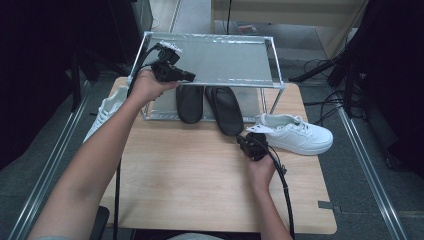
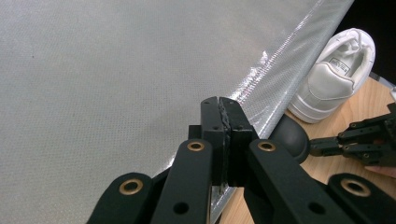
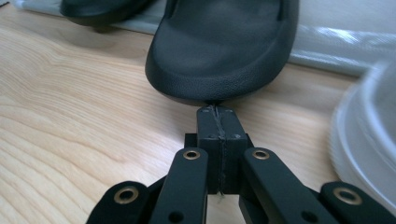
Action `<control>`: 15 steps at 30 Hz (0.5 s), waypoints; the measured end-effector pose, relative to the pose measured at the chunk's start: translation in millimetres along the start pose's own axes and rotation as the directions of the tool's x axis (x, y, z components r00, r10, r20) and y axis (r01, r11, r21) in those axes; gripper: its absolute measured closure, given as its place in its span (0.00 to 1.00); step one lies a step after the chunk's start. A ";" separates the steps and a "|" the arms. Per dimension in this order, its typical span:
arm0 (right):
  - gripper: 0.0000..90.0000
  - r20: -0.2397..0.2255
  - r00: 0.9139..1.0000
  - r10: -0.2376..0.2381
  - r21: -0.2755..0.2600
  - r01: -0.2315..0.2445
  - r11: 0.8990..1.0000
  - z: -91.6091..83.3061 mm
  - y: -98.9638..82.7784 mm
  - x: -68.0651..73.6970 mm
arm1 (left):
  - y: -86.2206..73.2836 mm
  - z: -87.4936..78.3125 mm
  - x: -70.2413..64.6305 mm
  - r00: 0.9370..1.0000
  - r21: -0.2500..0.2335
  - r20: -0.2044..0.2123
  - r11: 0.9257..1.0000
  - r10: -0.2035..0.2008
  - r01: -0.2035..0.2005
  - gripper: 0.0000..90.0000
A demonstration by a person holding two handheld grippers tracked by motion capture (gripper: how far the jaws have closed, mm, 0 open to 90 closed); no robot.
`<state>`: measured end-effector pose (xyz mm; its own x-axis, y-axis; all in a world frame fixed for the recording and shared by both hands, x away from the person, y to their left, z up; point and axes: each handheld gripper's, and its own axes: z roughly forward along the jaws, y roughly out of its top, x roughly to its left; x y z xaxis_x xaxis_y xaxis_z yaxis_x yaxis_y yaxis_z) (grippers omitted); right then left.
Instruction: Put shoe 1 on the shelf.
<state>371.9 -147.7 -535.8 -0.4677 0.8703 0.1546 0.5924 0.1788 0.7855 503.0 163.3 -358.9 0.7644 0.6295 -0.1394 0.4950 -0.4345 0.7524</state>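
Right claw, jaws together, noses the right black slipper's toe mid-frame; left claw, together, rests on rack edge—push slipper straight under.

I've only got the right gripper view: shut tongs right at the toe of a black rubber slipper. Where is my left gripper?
Observer: The left tongs are shut and empty, up at the front left of the silver metal rack's top shelf.
Operator: How are the slippers lying?
Observer: That black rubber slipper and its mate lie side by side on the bottom shelf, toes poking out toward you.
Operator: And the white blur on my right?
Observer: That is a white lace-up sneaker on the wooden table. A second white sneaker lies at the table's left edge, partly behind your left forearm.
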 end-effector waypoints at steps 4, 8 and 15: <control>1.00 -0.015 1.000 -0.025 0.021 0.025 0.999 11.9 8.0 8.9 | -0.1 0.0 -0.2 1.000 0.000 -0.001 1.000 0.000 0.000 1.00; 1.00 -0.029 0.999 -0.038 0.037 0.039 0.999 23.3 14.2 17.0 | -0.1 -0.1 -0.3 1.000 -0.001 -0.003 1.000 0.002 -0.002 1.00; 1.00 -0.068 0.997 -0.030 0.068 0.035 0.997 41.0 28.5 23.9 | 0.3 -0.1 -0.6 1.000 0.002 -0.004 1.000 0.010 -0.010 1.00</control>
<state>404.5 -103.0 -534.2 -0.5288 0.8314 0.1708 0.6190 0.2401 0.7478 502.6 162.9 -358.6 0.7676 0.6278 -0.1292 0.4882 -0.4421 0.7525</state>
